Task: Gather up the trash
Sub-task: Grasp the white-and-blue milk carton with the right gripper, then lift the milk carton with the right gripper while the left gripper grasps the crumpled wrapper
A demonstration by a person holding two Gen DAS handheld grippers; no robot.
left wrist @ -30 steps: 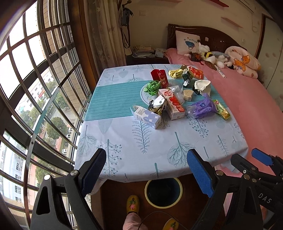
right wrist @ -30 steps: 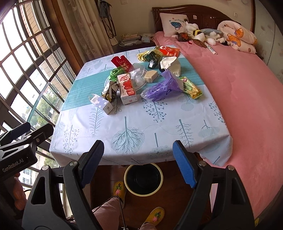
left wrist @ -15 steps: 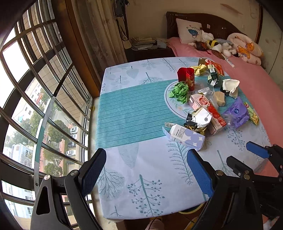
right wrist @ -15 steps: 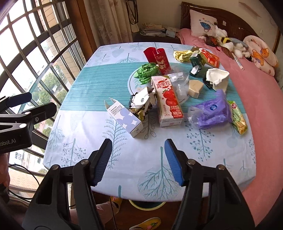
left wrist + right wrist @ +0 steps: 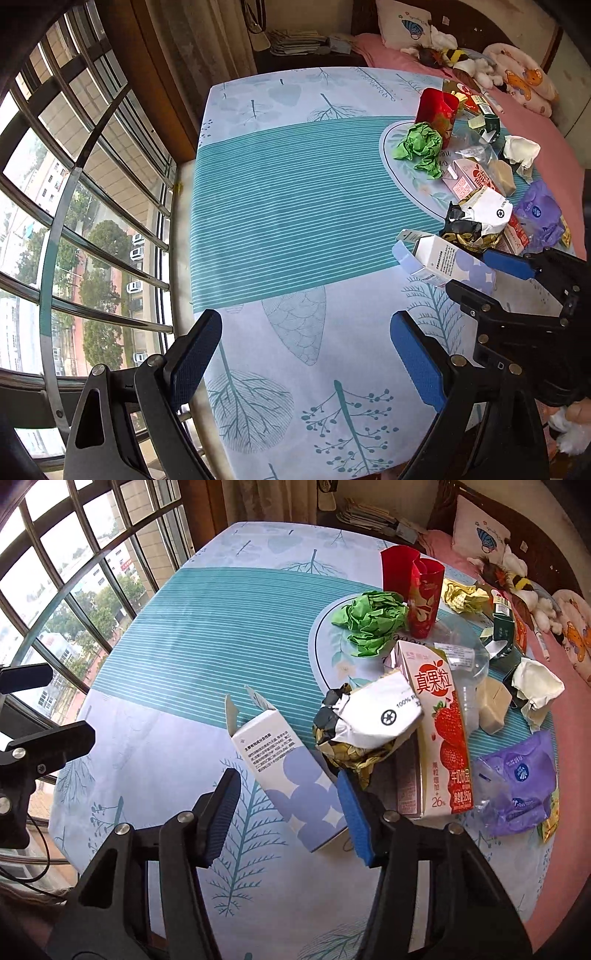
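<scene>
A heap of trash lies on the tablecloth (image 5: 280,206). It includes a white-and-lavender carton (image 5: 291,775), a strawberry milk carton (image 5: 443,731), a crumpled white-and-black wrapper (image 5: 369,720), green crumpled paper (image 5: 373,622), red cups (image 5: 424,590) and a purple plastic pack (image 5: 521,786). My right gripper (image 5: 286,806) is open and low over the table. The lavender carton's near end lies between its fingers without being clamped. My left gripper (image 5: 306,350) is open over bare cloth, left of the lavender carton (image 5: 443,262), and holds nothing.
A barred window (image 5: 74,221) runs along the table's left side. A pink bed (image 5: 569,775) with plush toys (image 5: 517,81) and a pillow (image 5: 480,535) borders the right. Crumpled white paper (image 5: 535,686), a beige block (image 5: 493,705) and a dark green carton (image 5: 502,627) lie behind the heap.
Both grippers have moved forward and down over the table. The right one has narrowed and come around the lavender carton. The bin under the table has left the view.
</scene>
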